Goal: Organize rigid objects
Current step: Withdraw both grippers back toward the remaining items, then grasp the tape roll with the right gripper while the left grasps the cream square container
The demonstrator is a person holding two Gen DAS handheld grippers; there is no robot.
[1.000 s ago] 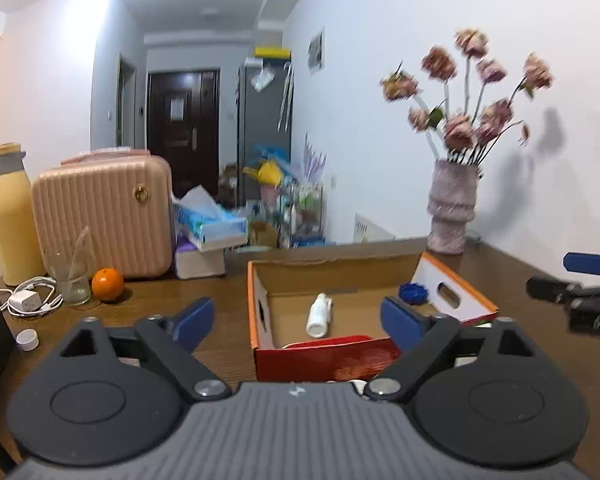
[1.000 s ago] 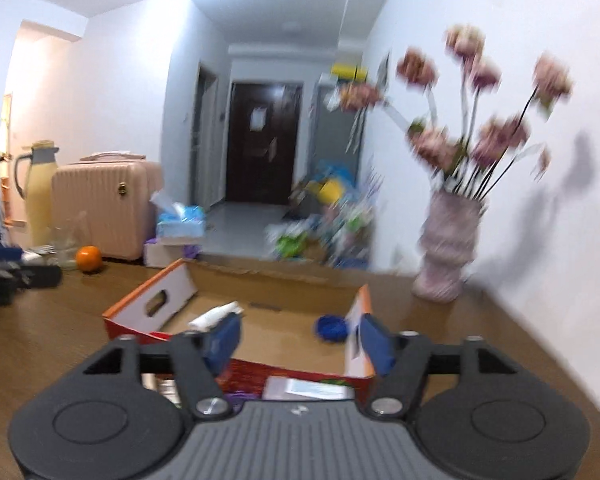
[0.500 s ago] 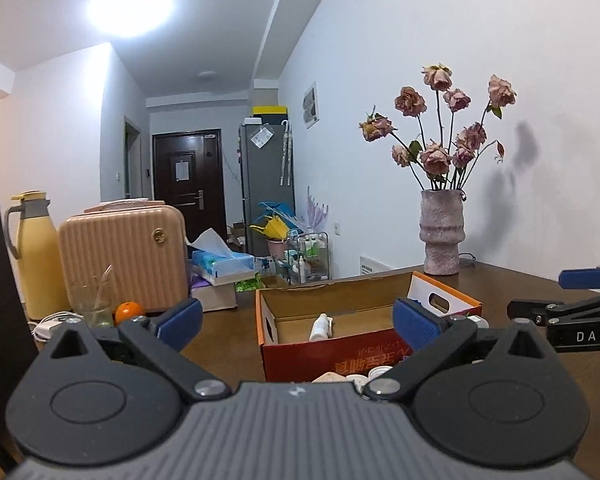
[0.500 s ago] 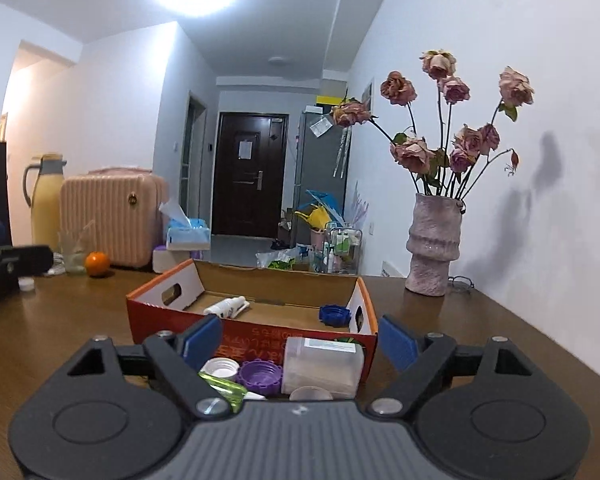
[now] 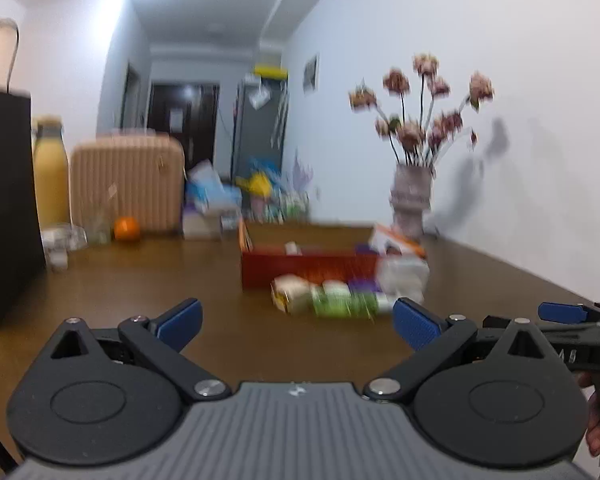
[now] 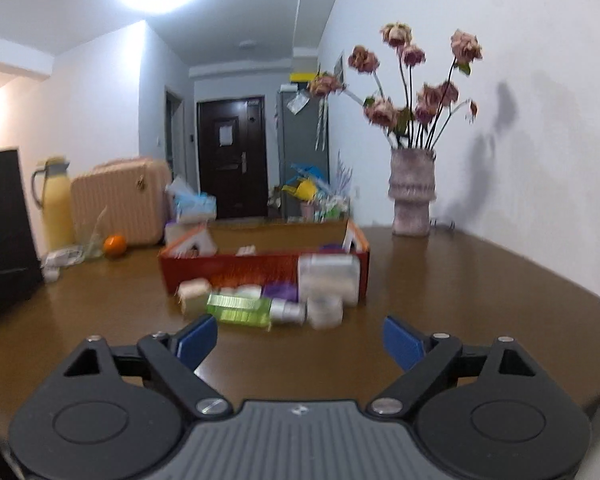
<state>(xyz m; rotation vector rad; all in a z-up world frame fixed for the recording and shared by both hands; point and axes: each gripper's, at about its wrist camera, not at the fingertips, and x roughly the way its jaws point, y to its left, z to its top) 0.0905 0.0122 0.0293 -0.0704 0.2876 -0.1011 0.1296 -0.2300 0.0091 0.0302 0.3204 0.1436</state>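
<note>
A red and orange cardboard box stands open-topped on the brown table, with a white bottle and a blue cap inside. Before its near wall lie loose items: a green bottle, a clear plastic container, a purple cap, a small clear jar and a small pale box. The left wrist view shows the same box and items, blurred. My left gripper is open and empty, short of the items. My right gripper is opening, with nothing between its jaws; it also shows at the right.
A vase of dried flowers stands at the back right by the wall. A pink suitcase, a yellow flask, an orange and a tissue box line the far left. A black bag stands at the left.
Both grippers have drawn back from the box and sunk toward the table. The loose items in front of the box have come fully into view. The right jaws stand wider.
</note>
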